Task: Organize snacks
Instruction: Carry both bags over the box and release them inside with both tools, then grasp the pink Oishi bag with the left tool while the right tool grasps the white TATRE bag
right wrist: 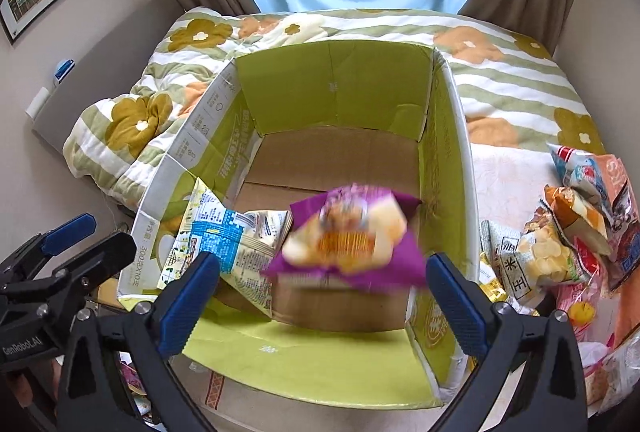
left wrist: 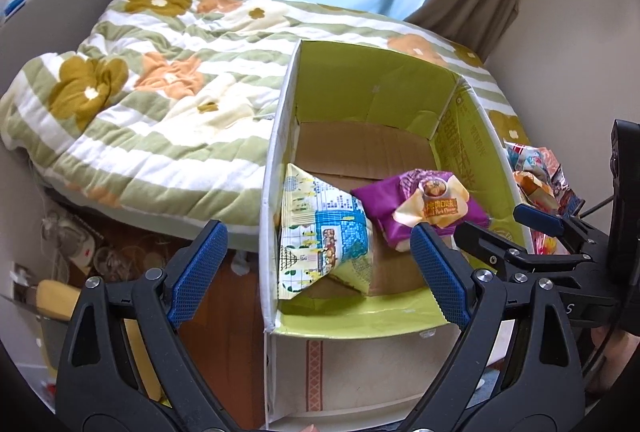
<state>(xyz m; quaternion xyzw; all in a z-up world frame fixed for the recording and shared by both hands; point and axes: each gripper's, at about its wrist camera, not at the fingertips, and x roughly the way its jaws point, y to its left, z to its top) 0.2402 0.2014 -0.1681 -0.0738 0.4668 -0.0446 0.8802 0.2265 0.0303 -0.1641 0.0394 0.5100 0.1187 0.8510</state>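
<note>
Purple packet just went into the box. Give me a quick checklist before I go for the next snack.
1. Right gripper let go: ok, its jaws stand wide with nothing pinched.
2. Purple packet inside the box: ok, though blurred in the right wrist view, so cannot tell if it has settled.
3. Blue and white packet in the box: ok, leaning against the left wall.
4. Left gripper free: ok, open and empty.
5. Room in the box: ok, bare cardboard floor behind both packets.
6. Snack pile on the right of the box: ok, several packets wait.
</note>
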